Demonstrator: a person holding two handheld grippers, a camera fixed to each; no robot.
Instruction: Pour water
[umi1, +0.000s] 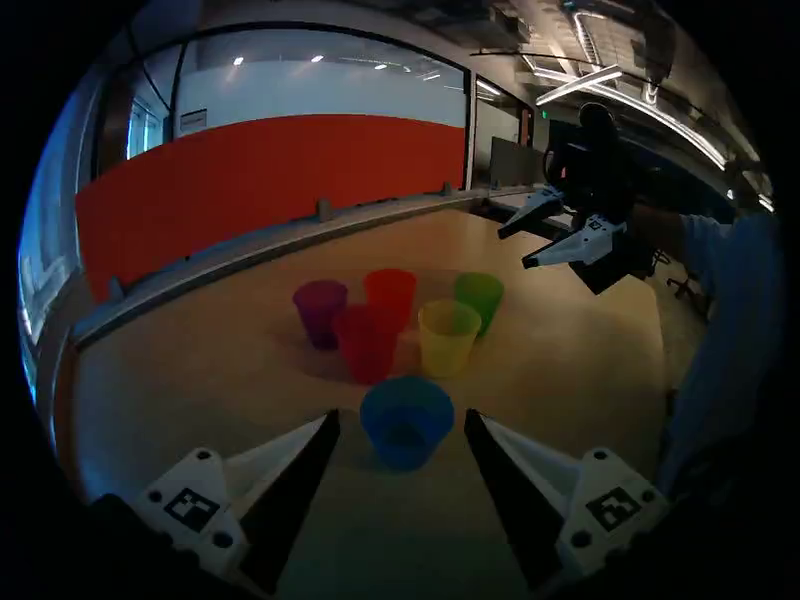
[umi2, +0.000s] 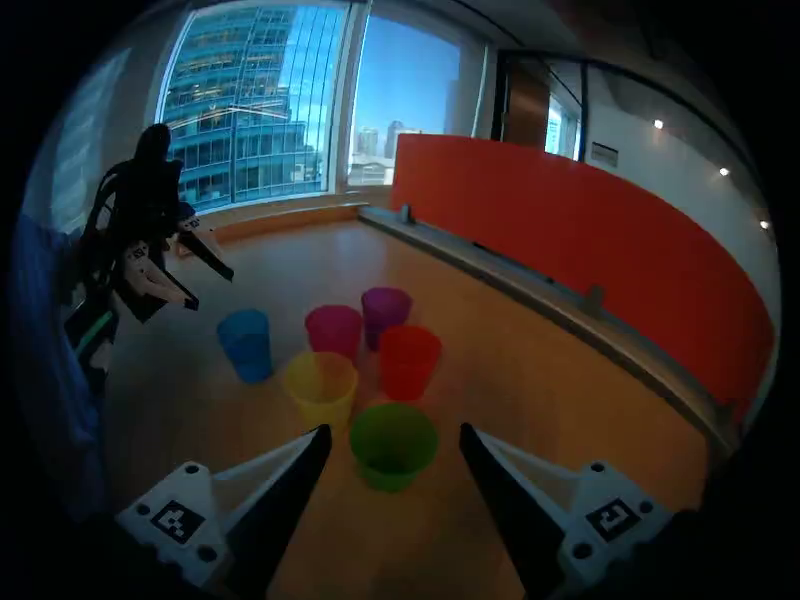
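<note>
Several coloured plastic cups stand in a cluster on the wooden table (umi1: 200, 380). In the left gripper view the blue cup (umi1: 406, 422) is nearest, in line with the gap of my open left gripper (umi1: 401, 415), untouched. Behind it are the crimson (umi1: 366, 343), yellow (umi1: 448, 336), purple (umi1: 320, 312), red (umi1: 390, 295) and green (umi1: 479, 300) cups. In the right gripper view the green cup (umi2: 393, 445) sits just ahead of my open right gripper (umi2: 395, 430). The yellow (umi2: 321, 388) and blue (umi2: 246, 343) cups lie beyond it. I cannot tell whether any cup holds water.
A grey rail (umi2: 520, 280) and an orange partition (umi2: 600, 230) run along the table's far side. The right gripper (umi1: 512, 250) hovers open at the right, held by a person with a light blue sleeve (umi1: 730, 300). The left gripper (umi2: 213, 291) hangs above the table's left part.
</note>
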